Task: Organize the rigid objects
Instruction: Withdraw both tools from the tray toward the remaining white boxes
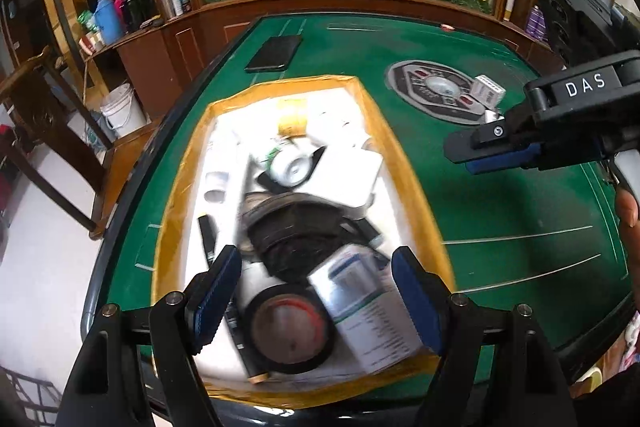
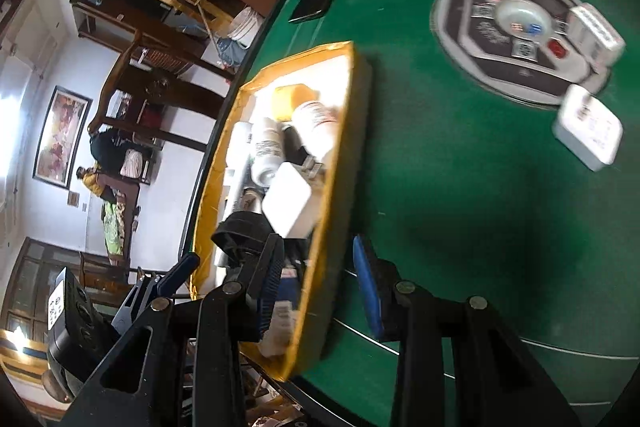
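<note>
The only writing that reads clearly is "DAS" in white letters on the black body of the right gripper point(image 1: 486, 153), seen from the left wrist camera; the printed labels on the boxes and bottles are too blurred to read. A green felt game table point(image 1: 500, 211) carries a shallow white tray with a yellow taped rim point(image 1: 404, 163), lying along the table's left edge and reaching its near edge. The tray is crowded: a roll of black tape point(image 1: 286, 329) at its near end, just beside a white printed carton point(image 1: 364, 311), a crumpled black bag point(image 1: 296, 227) behind them, a black marker point(image 1: 207, 237) along the tray's left side, white plastic bottles point(image 2: 266, 149) and a flat white rounded case point(image 2: 289, 203) further in, and a yellow block point(image 2: 292, 99) at the far end. Toward the table's far left edge lies a flat black phone point(image 1: 274, 53). Near the table's middle sits a round grey and black control panel with a clear dome point(image 2: 516, 31), with a small white box point(image 2: 596, 33) on its right edge and another white rounded case point(image 2: 588, 127) on the felt just beside it. The left gripper point(image 1: 316, 299) hangs over the tray's near end with its blue-padded fingers point(image 1: 216, 291) spread wide, the tape roll and carton showing between them but not pressed. The right gripper's jaws stand partly apart with nothing between them, above the felt just beside the tray's right rim.
</note>
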Motion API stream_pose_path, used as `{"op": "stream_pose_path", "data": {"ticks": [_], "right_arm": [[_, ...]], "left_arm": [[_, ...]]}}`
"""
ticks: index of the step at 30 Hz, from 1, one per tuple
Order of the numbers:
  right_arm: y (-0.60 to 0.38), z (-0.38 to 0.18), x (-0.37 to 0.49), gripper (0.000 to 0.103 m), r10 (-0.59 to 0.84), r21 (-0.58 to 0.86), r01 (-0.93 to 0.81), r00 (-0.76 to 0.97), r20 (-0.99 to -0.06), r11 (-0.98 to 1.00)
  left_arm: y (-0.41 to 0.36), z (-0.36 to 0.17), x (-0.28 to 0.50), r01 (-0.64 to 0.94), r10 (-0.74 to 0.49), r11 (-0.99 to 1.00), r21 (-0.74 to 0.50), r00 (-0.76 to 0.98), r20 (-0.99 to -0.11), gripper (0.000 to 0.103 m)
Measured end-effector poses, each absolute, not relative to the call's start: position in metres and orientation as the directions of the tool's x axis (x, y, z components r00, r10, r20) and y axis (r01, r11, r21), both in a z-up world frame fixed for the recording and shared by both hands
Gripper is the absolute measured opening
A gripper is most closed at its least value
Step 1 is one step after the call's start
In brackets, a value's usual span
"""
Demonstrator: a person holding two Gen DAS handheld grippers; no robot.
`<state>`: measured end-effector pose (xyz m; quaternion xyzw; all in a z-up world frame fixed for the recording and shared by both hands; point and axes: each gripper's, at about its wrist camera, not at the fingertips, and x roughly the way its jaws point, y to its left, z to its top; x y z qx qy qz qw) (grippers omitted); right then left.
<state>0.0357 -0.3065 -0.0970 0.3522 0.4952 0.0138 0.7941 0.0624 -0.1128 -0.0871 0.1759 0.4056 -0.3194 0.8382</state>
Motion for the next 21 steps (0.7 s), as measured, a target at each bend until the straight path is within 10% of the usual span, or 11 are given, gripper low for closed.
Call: {"op": "stream_pose_path", "data": {"ticks": [21], "right_arm": [[-0.429,-0.102,-0.113,0.042,0.21,0.563,0.558,0.571,-0.794,0.61]], "left_arm": [[-0.243,-0.082,0.011,0.824,-0.549,0.556,-0.112,0.262,-0.794,0.094]]}}
